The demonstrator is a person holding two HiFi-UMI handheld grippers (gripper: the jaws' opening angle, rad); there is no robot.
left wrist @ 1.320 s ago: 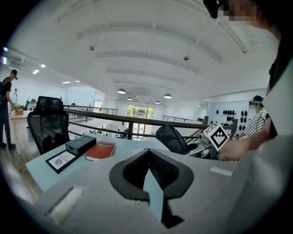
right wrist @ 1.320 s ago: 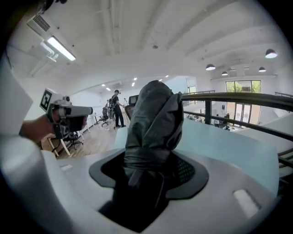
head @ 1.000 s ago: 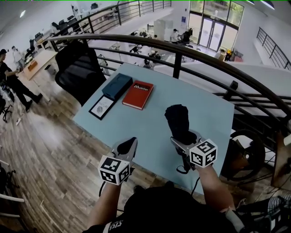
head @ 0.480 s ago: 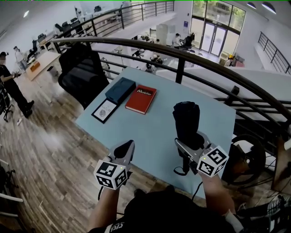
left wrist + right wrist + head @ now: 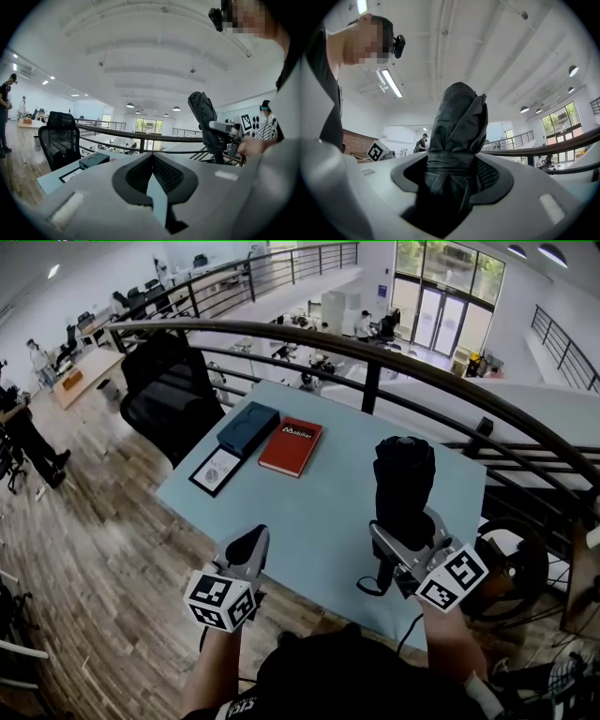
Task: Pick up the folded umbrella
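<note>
The folded umbrella [image 5: 403, 482] is black and bundled, and stands nearly upright above the right side of the light blue table [image 5: 319, 507]. My right gripper [image 5: 405, 532] is shut on its lower part, with the handle and strap hanging beneath. In the right gripper view the umbrella [image 5: 457, 136] fills the space between the jaws and rises above them. My left gripper [image 5: 247, 546] hovers at the table's near edge, shut with nothing in it. In the left gripper view the jaw tips [image 5: 152, 161] meet, and the umbrella [image 5: 204, 122] shows off to the right.
A red book [image 5: 291, 446], a dark blue box [image 5: 248, 427] and a framed card [image 5: 214, 468] lie on the table's far left. A black office chair [image 5: 169, 390] stands left of the table. A curved dark railing [image 5: 375, 352] runs behind it. A person stands far left.
My right gripper has risen with the umbrella, which now stands higher and more upright. My left gripper has shifted slightly and stays shut.
</note>
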